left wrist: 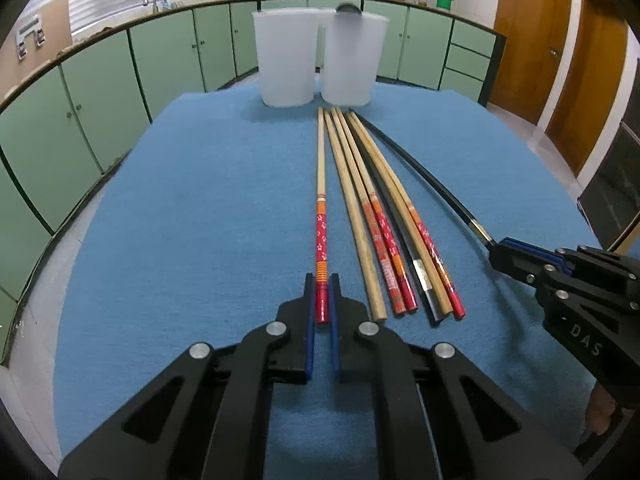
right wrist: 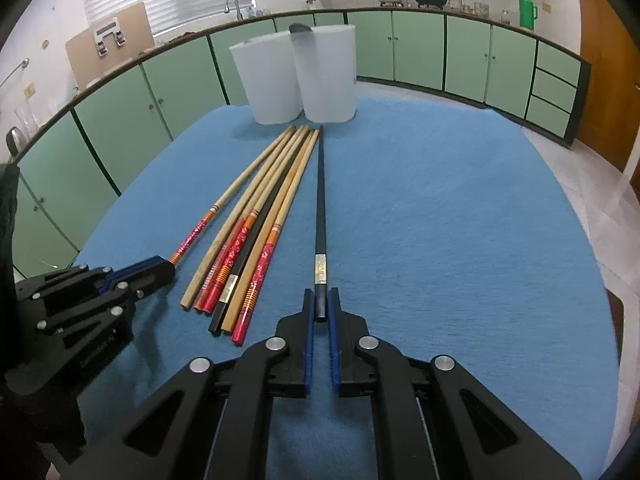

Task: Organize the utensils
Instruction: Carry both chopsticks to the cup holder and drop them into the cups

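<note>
Several chopsticks lie in a fan on the blue cloth, tips toward two white plastic cups at the far edge. My left gripper is shut on the red-patterned end of a wooden chopstick, the leftmost one. My right gripper is shut on the butt end of a black chopstick with a silver band, the rightmost one. Both held sticks rest on the cloth. The right gripper also shows in the left wrist view, and the left gripper in the right wrist view.
The loose bundle between the two held sticks has wooden, red-patterned and one black chopstick. The right cup holds something dark at its rim. Green cabinets surround the table; wooden doors stand at the right.
</note>
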Demonstrator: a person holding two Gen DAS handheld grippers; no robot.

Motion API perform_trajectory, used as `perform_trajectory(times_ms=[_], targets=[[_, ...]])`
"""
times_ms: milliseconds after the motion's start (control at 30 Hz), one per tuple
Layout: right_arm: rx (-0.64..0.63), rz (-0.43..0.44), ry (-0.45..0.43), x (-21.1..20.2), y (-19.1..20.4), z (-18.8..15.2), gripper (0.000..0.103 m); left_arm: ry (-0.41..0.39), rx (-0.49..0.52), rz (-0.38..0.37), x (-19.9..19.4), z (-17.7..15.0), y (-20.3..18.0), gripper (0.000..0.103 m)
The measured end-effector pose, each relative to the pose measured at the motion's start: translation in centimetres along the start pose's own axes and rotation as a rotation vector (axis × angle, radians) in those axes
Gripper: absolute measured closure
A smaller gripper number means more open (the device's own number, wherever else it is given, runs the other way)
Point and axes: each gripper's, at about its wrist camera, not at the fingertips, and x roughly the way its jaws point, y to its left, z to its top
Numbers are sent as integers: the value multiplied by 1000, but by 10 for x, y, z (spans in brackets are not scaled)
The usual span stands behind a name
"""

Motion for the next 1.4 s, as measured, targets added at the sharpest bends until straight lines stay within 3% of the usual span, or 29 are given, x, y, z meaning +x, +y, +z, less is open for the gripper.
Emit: perform_trajectory(times_ms=[467, 700, 1100, 1400], targets=[[-52, -19, -165, -65, 3, 41, 97, -236, 1, 4, -91, 46, 9, 98], [-41, 33, -241, -94, -1, 81, 96, -352, 14, -11, -127, 82, 12, 98], [-72, 65, -272, -106, -1, 165, 97, -432, 23, -69, -134, 136, 6, 98], [-108, 102, -354, -129, 1, 216, 97, -526, 5, -110, -152, 176, 11, 98]])
